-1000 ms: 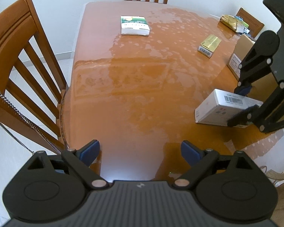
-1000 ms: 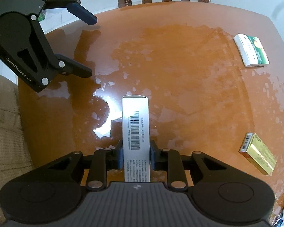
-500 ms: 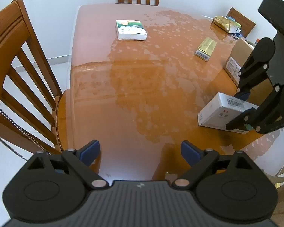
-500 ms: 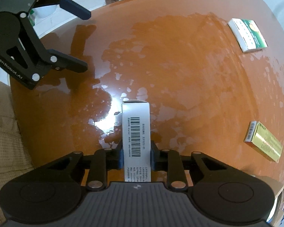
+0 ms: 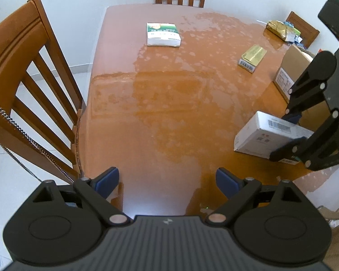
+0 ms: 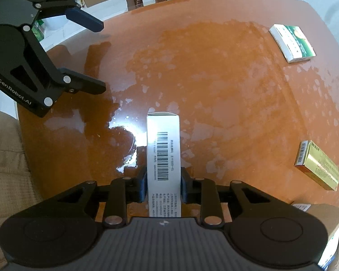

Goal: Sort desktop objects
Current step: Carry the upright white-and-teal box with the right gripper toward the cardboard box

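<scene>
The white barcoded box (image 6: 163, 158) sits between the pads of our right gripper (image 6: 163, 186), which points straight down at the table (image 6: 214, 85). The box's long axis runs straight ahead along the fingers, its far end hanging just over the glossy top near the table's near edge. The log has these jaws easing apart a little, yet in the right wrist view both pads press the box's narrow sides, so we judge it held. In the left wrist view the same box (image 5: 266, 135) appears to ride just above the wood at the right-hand edge.

Our left gripper (image 5: 167, 181) hovers beyond the near corner with its jaws wide and nothing between them, well apart from the box.

Outward from there, the gold box (image 6: 317, 166) lies flat near the table's right edge, its long axis slanting away from us; we are nearer to it with the right hand than the left. The green-and-white box (image 6: 292, 43) lies toward the far right corner, well apart from both grippers. Wherever we set the held box, we judge that the move turns on how its long axis lines up with these two.
</scene>
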Motion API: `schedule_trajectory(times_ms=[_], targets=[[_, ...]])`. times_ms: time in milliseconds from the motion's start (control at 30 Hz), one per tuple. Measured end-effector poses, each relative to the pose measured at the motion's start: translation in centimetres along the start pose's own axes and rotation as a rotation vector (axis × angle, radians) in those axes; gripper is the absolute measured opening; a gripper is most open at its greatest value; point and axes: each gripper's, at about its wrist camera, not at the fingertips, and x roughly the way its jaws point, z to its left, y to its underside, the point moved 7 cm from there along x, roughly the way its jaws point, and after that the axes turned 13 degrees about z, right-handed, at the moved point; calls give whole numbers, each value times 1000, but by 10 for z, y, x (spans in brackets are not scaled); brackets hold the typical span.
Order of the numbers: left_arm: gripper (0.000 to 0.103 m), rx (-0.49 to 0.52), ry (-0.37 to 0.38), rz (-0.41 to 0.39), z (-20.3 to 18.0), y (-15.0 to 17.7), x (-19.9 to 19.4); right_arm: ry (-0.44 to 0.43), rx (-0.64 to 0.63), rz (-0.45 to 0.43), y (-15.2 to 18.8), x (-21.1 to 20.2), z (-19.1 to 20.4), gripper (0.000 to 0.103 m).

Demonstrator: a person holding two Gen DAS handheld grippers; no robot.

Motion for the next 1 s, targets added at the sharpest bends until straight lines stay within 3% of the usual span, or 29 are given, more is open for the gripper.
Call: schedule_trajectory(times_ms=[533,800,1000], targets=[[93,-82,-13,-21,2,8,-5,-28,-33,-31,-1,-8,-10,35],[93,-116,2,-27,7,11,-2,75,-3,62,-2,-4,-9,36],[93,-123,10,-30,11,14,-2,68,28,57,-7,-7,-11,36]])
